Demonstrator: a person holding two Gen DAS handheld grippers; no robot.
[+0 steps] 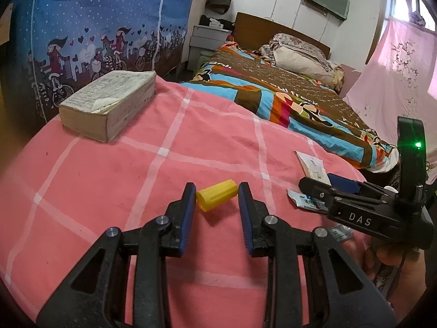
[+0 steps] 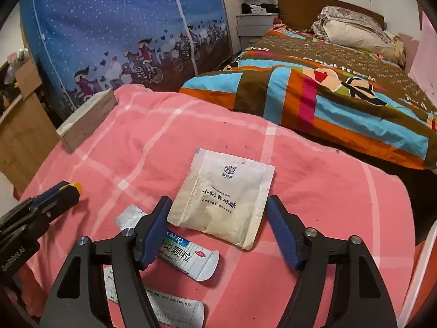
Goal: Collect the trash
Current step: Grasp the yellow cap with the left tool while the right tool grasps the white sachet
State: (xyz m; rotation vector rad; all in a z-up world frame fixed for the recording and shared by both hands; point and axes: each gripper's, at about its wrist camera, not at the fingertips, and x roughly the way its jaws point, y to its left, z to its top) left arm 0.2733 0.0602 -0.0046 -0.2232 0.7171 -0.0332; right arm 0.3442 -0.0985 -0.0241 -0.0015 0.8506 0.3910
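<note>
A: Left gripper [image 1: 217,201] jaws pinch the yellow cap [image 1: 217,199] at its ends, long axis across the gap, above the pink blanket [image 1: 109,180].
B: Right gripper [image 2: 218,218]?
A: Jaws apart, straddling the white sachet [image 2: 224,202], no contact visible. Torn packets [image 2: 188,257] crowd its left finger; clear blanket to the right.
</note>
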